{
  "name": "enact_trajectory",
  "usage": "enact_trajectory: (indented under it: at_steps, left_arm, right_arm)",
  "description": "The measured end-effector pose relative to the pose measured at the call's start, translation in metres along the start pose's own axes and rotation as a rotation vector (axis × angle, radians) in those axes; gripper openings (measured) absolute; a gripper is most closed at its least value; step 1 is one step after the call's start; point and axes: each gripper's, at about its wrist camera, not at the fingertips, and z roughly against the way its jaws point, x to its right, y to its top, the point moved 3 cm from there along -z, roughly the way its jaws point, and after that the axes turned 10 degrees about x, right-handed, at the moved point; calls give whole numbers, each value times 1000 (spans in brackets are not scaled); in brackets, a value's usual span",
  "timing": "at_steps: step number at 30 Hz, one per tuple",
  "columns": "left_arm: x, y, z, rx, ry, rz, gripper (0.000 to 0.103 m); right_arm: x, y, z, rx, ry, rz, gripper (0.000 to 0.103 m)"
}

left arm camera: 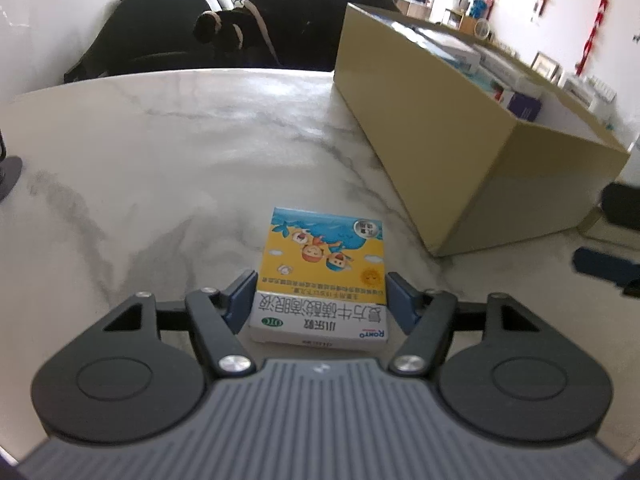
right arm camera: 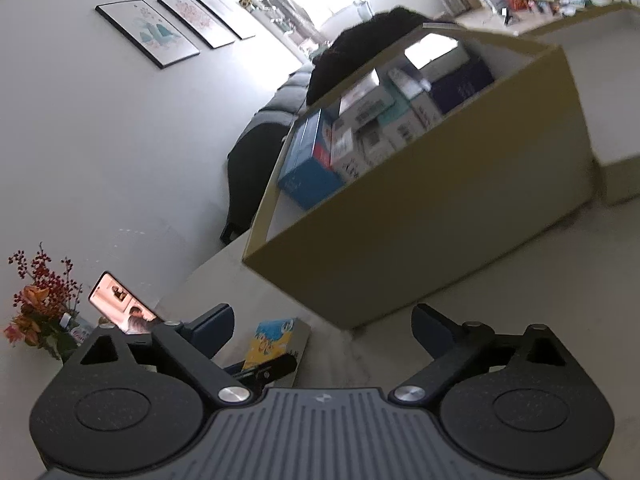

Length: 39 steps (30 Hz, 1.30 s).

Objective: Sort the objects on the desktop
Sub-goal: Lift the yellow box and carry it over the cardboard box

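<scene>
Marble table [left arm camera: 160, 152] carries a small eye-drop carton [left arm camera: 320, 272] lying flat on its broad face, just beside the near corner of a tan cardboard box [left arm camera: 460, 168] that already holds a row of other packets. In the left wrist view the left gripper [left arm camera: 321, 300] straddles the carton's near end, one blue pad on each long side, apparently touching or a hair off it; whether they are pressing or merely bracketing the carton cannot be told, and it appears to rest on the table. Its long axis runs straight away from this gripper, along the line of the fingers, with the printed white end nearest and the picture of children pointing toward the far edge; the lettering reads upside down from here. The cardboard box lies ahead and to the right of the carton. The right gripper [right arm camera: 322, 326] hangs higher with its jaws spread wide and nothing between them, looking down into the box; the carton [right arm camera: 276, 340] shows low and left in its view, so the left hand is plainly the nearer one.
</scene>
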Motion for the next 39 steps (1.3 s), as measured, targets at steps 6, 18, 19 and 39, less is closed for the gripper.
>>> enact_trajectory:
  at_steps: [6,18,19,39]
  left_arm:
    - [-4,4,19,55,7,13,67]
    - [13,41,54,183,-37,50,67]
    - [16,44,54,187,-44,54,67]
    - [110,118,-12,30,-233,57,67]
  right_arm:
    - [-3,-6,-2,-30,48,-19,92]
    - [-11,7,18,53,96,6,102]
    - [-10,8,20,64,91,6,102]
    - [46,42,56,207,-21,-67,103]
